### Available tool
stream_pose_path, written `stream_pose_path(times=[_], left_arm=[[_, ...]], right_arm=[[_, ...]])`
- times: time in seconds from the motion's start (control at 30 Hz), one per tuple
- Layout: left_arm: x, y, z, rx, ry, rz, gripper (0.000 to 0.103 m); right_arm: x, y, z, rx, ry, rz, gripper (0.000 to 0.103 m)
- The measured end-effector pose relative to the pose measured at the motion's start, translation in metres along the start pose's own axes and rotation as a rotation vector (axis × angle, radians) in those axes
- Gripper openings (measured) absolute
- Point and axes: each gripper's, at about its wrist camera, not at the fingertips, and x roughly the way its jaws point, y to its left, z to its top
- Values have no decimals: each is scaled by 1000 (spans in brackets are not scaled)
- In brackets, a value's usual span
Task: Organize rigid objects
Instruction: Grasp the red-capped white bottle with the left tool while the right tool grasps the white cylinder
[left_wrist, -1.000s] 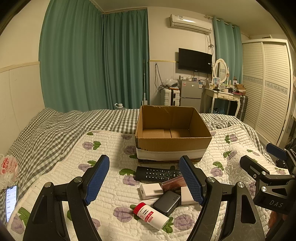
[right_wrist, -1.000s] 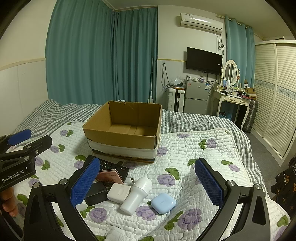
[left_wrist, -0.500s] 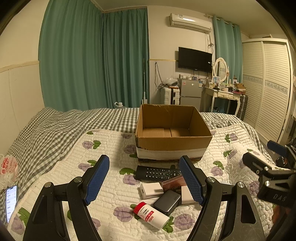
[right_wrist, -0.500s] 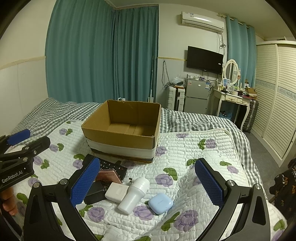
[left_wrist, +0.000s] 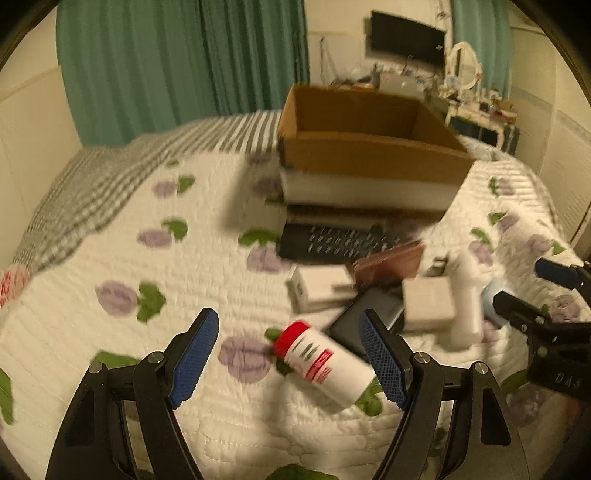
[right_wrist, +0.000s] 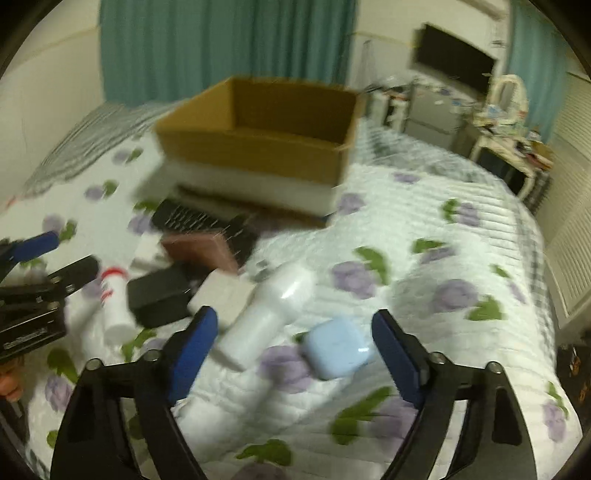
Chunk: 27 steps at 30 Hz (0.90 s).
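Note:
An open cardboard box (left_wrist: 369, 147) stands on the quilted bed (left_wrist: 147, 240); it also shows in the right wrist view (right_wrist: 258, 140). Before it lie a black remote (left_wrist: 332, 240), white adapters (left_wrist: 317, 288), a dark power bank (left_wrist: 369, 314) and a brown wallet (left_wrist: 391, 258). My left gripper (left_wrist: 291, 358) is open around a white bottle with a red cap (left_wrist: 321, 362). My right gripper (right_wrist: 291, 347) is open over a white handheld device (right_wrist: 269, 306) and a pale blue case (right_wrist: 340, 347). Both views are blurred.
Green curtains (left_wrist: 184, 55) hang behind the bed. A dressing table (right_wrist: 509, 129), a TV (left_wrist: 406, 40) and a wardrobe (right_wrist: 569, 184) stand at the right. The other gripper shows at each view's edge (left_wrist: 546, 321) (right_wrist: 37, 295).
Both grippers have dropped and moved forward toward the pile of objects. The bottle now lies between the left fingers, and the blue case and white device between the right fingers.

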Motion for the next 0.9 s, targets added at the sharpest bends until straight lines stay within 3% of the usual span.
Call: stream_pose_path(times=[0.2,0.47,0.6,0.67,0.73,0.9], left_arm=[[17,5,-7,-29,60,24,81],[31,4,-9,-39,135,6,81],[46,4,-5,-87,191,-63,81],[53,3,-5,-111,215,-64,81],[54,2,-5,-123,230,-60,81],[54,7,-9,-140,315,-124,80]], right_arm=[[47,1,7,69,138,65,52],[89,-19,28,202,185,107,51],[83,-21,23,196,191,123,51],[76,-23,16,181,197,116,51],[68,-28,10,176,194,113,38],[67,-26,9,159,184,125,38]])
